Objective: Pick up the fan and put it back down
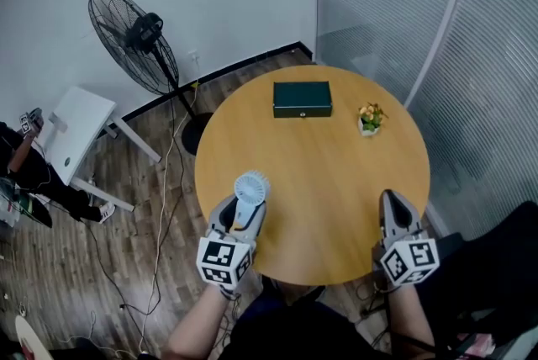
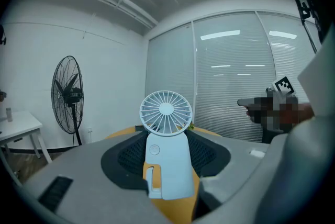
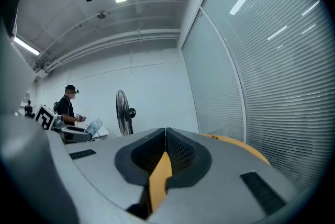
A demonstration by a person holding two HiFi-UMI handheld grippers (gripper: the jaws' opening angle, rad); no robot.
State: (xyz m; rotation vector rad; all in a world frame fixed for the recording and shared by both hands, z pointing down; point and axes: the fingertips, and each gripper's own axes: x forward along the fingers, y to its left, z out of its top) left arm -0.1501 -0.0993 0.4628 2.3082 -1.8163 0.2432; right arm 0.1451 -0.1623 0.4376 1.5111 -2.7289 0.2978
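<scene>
A round wooden tabletop (image 1: 336, 182) fills the middle of the head view. On the floor off its far-left edge stands a black pedestal fan (image 1: 134, 39), with a white side table (image 1: 80, 127) further left. The 2 grippers are at the near edge. The left gripper (image 1: 242, 211), near-left, has its jaws spread wide on either side of the small pale-blue hand fan (image 2: 166, 160). The hand fan's round grille faces the gripper's camera. Slivers of tabletop show on both sides of its body, so the pads seem not to press on it (the wide-angle view makes this hard to judge). The right gripper (image 1: 392, 200), near-right, has its jaws together on nothing. A dark green box (image 1: 302, 98) lies near the far edge. A small potted plant (image 1: 369, 118) stands to its right, apart from it.
</scene>
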